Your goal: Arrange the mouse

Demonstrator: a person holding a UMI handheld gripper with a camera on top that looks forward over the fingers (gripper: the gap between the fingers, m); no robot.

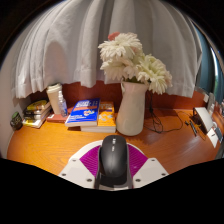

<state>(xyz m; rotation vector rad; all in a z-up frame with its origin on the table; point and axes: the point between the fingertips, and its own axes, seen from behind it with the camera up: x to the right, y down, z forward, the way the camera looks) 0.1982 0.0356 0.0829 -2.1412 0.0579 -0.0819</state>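
Nearest to me is the black mouse (113,160), lying lengthwise between my jaws (113,168) with its nose pointing away from me toward the vase. My two pink pads (84,160) sit tight against its left and right flanks, so I am clenched on it (I see no gap on either side). Whether its underside rests on the orange wooden desk (60,140) I cannot tell, since my own fingers hide that part. Just ahead of the mouse stands a tall white vase (132,108), upright, carrying large white flowers (133,60) that spread above it. Beside the vase, on its left, a stack of books (90,113) with blue covers lies flat on the desk. Further left stands a small white box (57,100), and beyond that a yellowish tin (38,106) near the desk's far end. To the right of the vase a pair of glasses (166,123) lies on the wood, and further right a white device (208,124) sits tilted at the desk's edge. A white curtain (70,40) hangs behind everything, along the back of the desk.
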